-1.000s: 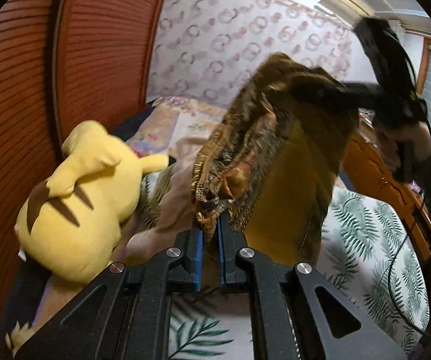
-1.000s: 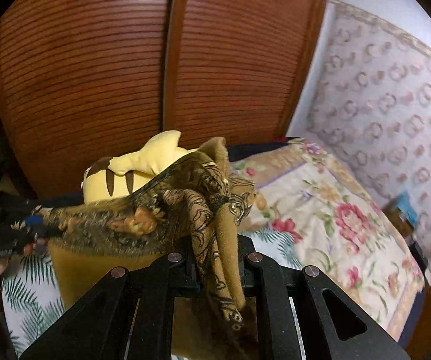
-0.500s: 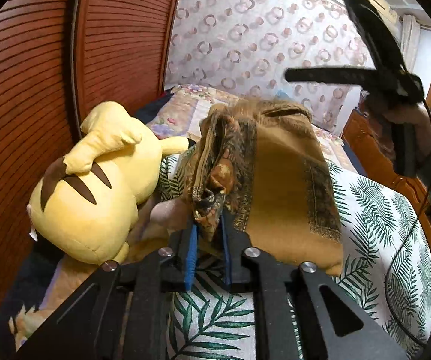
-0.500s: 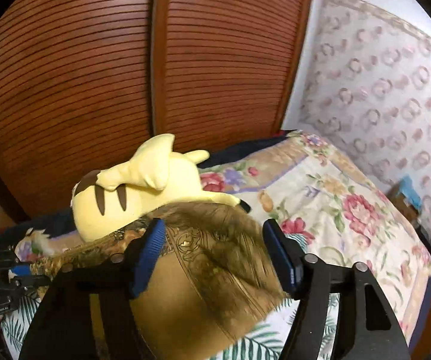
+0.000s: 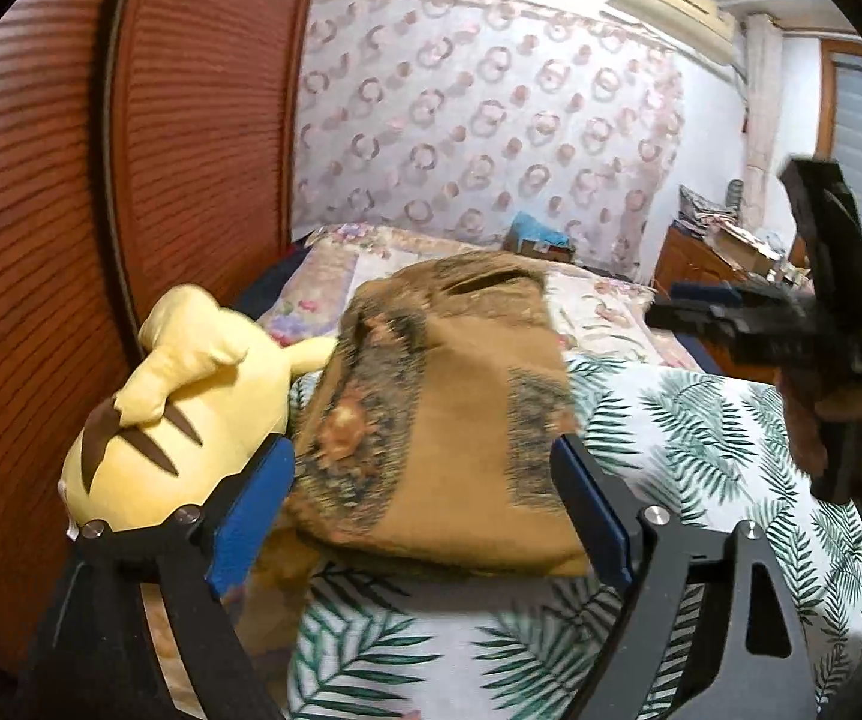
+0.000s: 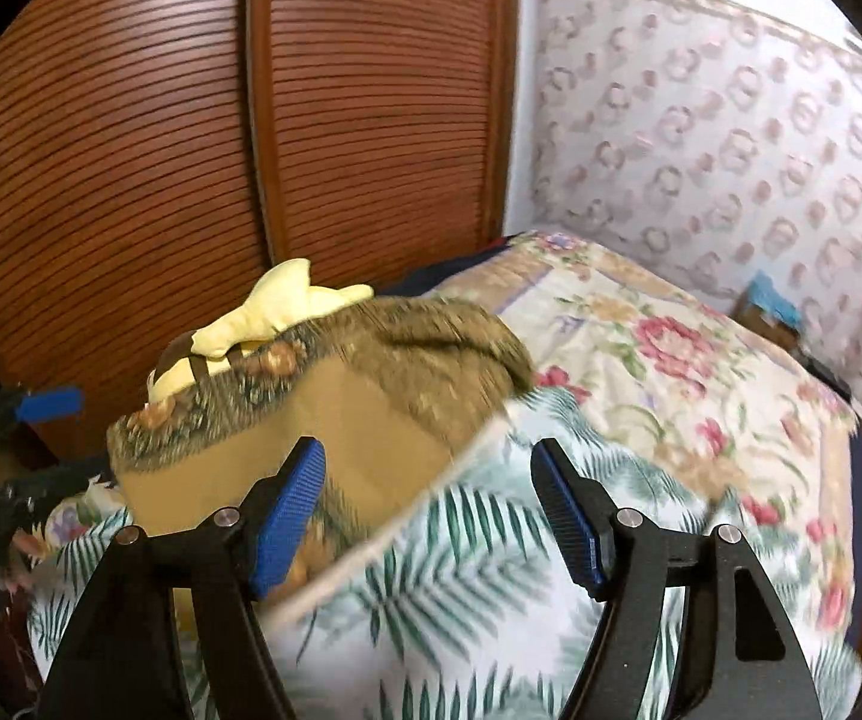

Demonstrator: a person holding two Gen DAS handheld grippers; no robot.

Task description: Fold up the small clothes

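A brown patterned garment (image 5: 448, 414) lies folded on the palm-leaf sheet of the bed (image 5: 700, 438). It also shows in the right wrist view (image 6: 335, 414). My left gripper (image 5: 425, 516) is open and empty, with the garment's near edge between its blue pads. My right gripper (image 6: 431, 510) is open and empty, held just above the garment's corner and the sheet. The right gripper also shows in the left wrist view (image 5: 694, 312), raised to the right of the garment.
A yellow plush toy (image 5: 179, 414) lies against the garment's left side, by the brown slatted wardrobe doors (image 5: 71, 180). A floral quilt (image 6: 670, 360) covers the far part of the bed. A wooden cabinet (image 5: 700, 258) stands at the back right.
Both grippers held the garment up a second ago. The right let go first, then the left opened. The garment now lies folded on the bed.
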